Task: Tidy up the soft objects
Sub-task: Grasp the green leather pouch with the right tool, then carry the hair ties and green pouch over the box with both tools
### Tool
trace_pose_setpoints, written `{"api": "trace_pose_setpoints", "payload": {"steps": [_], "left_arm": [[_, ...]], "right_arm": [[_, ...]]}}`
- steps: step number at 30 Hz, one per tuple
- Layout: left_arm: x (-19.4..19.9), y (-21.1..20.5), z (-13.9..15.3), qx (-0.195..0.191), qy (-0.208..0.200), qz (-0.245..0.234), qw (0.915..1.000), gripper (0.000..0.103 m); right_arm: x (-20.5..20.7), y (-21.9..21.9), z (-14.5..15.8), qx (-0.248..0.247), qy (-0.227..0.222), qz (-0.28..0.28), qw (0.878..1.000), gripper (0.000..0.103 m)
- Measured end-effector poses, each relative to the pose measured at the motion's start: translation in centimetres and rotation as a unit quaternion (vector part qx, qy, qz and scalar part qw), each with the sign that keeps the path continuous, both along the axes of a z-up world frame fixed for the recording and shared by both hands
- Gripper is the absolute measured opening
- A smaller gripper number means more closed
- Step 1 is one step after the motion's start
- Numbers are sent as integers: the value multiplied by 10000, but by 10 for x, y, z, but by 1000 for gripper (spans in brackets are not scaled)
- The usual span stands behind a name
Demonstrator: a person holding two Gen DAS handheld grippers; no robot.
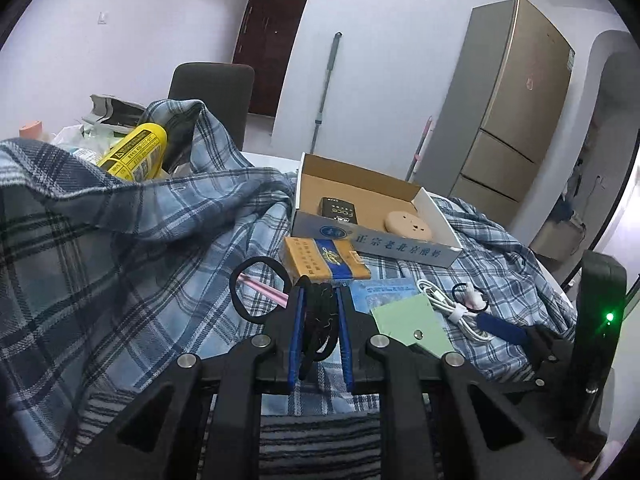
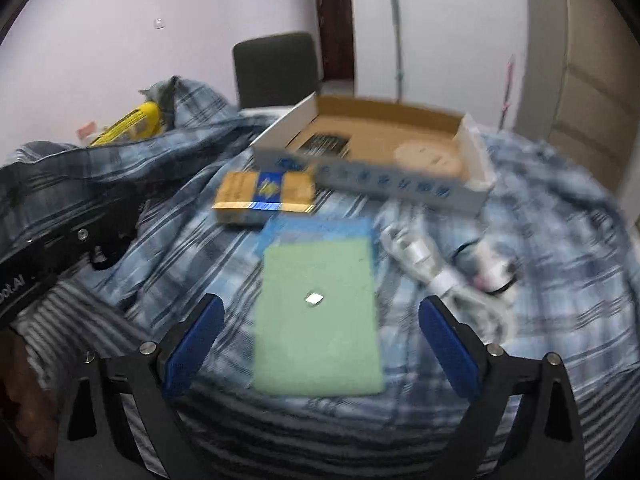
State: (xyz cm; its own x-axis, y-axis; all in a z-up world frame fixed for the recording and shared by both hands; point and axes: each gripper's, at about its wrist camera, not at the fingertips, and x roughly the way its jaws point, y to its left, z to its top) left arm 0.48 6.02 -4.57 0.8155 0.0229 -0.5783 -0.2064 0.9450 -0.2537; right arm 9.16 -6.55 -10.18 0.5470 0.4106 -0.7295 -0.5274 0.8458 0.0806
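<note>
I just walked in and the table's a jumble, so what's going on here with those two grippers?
A person is sorting small items on a table covered with a plaid cloth. The left gripper is shut on a bunch of black hair ties; another black hair tie lies loose beside it. The right gripper is open, poised over a green pouch and holding nothing. An open cardboard box sits farther back with a black item and a round tan one inside.
</note>
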Motion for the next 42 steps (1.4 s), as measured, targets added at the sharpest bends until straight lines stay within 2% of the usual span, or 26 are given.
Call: {"api": "trace_pose_setpoints", "payload": {"steps": [4,7,12,18,21,26,30,35,42], "left_arm": [[0,-8,-1,170,40,-40,9998,17],[4,-13,-5,260,170,-126,9994,17],[9,-8,-11,130,332,-92,9993,17],[13,-8,-17,124,498,-90,9986,17],[15,-11,-17,199,525,-112,9984,17],[15,-12,-18,211,561,-121,9981,17],[15,-11,-18,229,538,-128,9982,17],[15,-12,-17,258,517,-134,9982,17],[19,-17,-19,349,625,-173,9973,17]], "right_arm": [[9,-1,-12,-83,350,-212,9991,93],[6,0,-10,-102,259,-201,9994,93],[0,10,-12,-402,163,-55,9990,87],[-4,11,-10,-467,46,-42,9989,85],[-1,11,-13,-488,159,-36,9987,80],[2,12,-17,-539,253,-48,9982,77],[-1,15,-16,-624,175,-17,9979,70],[-2,15,-15,-637,127,-5,9979,69],[-12,12,-2,-481,-301,-2,9984,69]]}}
